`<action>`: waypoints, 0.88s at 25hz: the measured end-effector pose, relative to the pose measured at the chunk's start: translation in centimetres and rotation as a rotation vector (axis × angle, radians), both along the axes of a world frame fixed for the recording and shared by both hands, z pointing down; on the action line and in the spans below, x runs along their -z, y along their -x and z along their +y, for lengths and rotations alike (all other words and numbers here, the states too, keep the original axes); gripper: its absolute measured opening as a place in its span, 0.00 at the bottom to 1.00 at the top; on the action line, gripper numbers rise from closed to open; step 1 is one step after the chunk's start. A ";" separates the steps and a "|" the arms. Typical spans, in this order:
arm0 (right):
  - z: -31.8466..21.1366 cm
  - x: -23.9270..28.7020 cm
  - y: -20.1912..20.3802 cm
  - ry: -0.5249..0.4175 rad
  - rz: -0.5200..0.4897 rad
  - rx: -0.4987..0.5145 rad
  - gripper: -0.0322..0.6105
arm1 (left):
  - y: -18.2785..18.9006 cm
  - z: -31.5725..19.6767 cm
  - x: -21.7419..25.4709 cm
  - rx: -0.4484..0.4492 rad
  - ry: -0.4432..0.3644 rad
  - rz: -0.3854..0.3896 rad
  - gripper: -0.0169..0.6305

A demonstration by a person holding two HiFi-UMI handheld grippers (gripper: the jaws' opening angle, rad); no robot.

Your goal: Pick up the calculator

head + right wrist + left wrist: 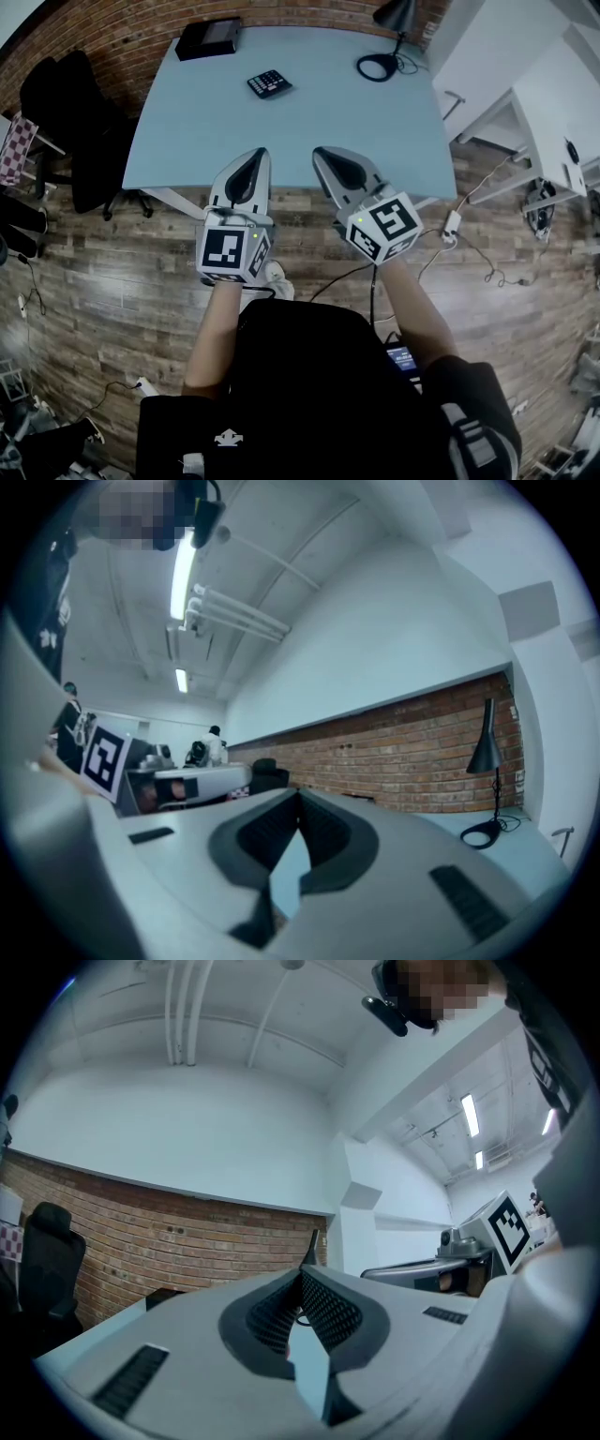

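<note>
The black calculator (269, 83) lies flat on the light blue table (309, 122), toward its far side. Both grippers hover side by side over the table's near edge, well short of the calculator and pointing toward it. My left gripper (262, 154) has its jaws together at the tips with nothing between them, as the left gripper view (307, 1265) also shows. My right gripper (320, 152) is shut and empty too, with its jaws meeting in the right gripper view (298, 795). The calculator is hidden behind the jaws in both gripper views.
A black box (208, 38) sits at the table's far left corner. A black desk lamp (384, 56) stands far right, also visible as the lamp (487, 789). A black office chair (84, 122) stands left of the table, white desks (525, 84) to the right, and cables on the wooden floor (469, 244).
</note>
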State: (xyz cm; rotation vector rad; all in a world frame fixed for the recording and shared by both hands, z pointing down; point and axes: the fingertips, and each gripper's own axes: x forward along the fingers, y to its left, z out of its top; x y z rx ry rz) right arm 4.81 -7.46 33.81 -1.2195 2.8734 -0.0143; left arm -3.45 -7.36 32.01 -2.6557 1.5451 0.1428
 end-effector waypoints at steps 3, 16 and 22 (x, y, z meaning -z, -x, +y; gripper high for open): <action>-1.8 0.1 0.4 0.005 0.002 -0.005 0.06 | 0.4 -1.7 0.1 -0.007 0.005 -0.003 0.04; -8.4 0.6 3.1 0.008 0.015 -0.027 0.06 | 3.3 -8.5 0.6 -0.026 0.006 -0.002 0.04; -10.4 0.6 4.4 0.009 0.026 -0.030 0.06 | 4.6 -10.3 0.5 -0.030 0.005 0.007 0.04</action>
